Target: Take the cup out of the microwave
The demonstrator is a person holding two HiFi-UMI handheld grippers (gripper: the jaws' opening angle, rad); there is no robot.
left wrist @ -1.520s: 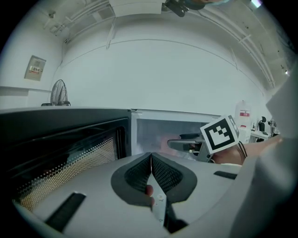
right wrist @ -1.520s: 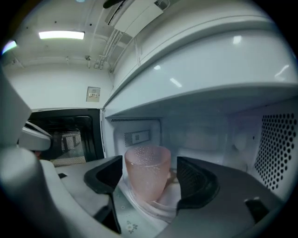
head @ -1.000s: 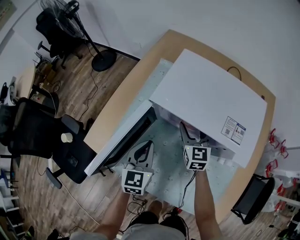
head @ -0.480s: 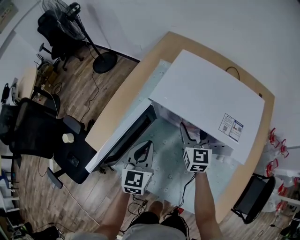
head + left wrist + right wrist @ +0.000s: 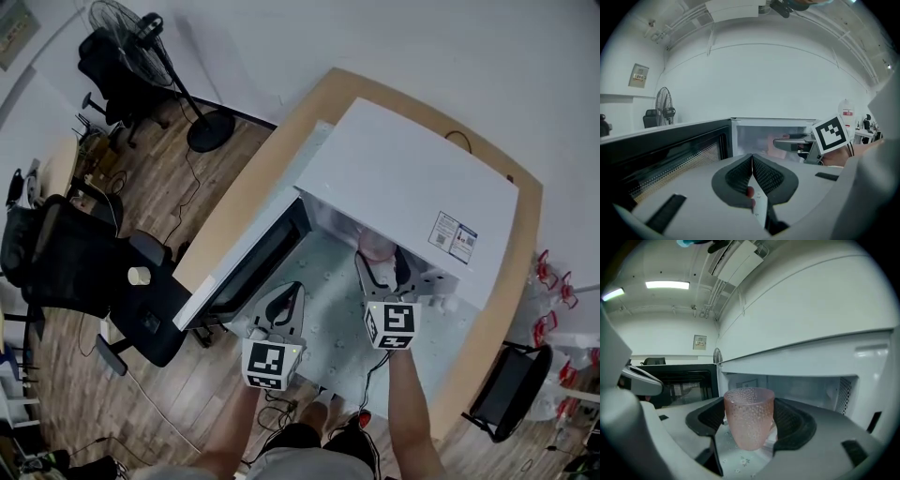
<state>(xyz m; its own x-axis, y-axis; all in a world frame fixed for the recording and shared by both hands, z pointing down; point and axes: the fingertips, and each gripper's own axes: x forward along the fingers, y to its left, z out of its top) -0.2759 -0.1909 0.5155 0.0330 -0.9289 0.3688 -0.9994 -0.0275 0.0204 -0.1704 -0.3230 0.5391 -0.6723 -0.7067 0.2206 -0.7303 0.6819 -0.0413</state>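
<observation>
One cup (image 5: 749, 416), pink, dimpled: how did it stand? (checker)

Upright. Its long axis ran vertical, the mouth pointed up and the narrower base down. (clerk)

Position relative to the right tool (image 5: 751, 419)? (checker)

Between the jaws. Both dark pads were pressed against its sides, one on the left and one on the right, so the tool was clamped on the cup about mid-height. The rim stood above the pads and the base below them. (clerk)

Location of the cup? (checker)

At the mouth of the white microwave (image 5: 412, 187), just in front of the open cavity. In the head view the cup (image 5: 375, 246) showed at the cavity's front edge, directly ahead of the right tool (image 5: 382, 272). A patterned sheet (image 5: 333, 319) on the bench (image 5: 234, 202) lay under it; whether the base touched the sheet I could not tell. (clerk)

Door (image 5: 248, 272)? (checker)

Swung fully open to the left. (clerk)

Left tool (image 5: 752, 161)? (checker)

Jaws together, nothing between them. It hung over the sheet beside the door, well apart from the cup, seen in the head view too (image 5: 286, 305). (clerk)
</observation>
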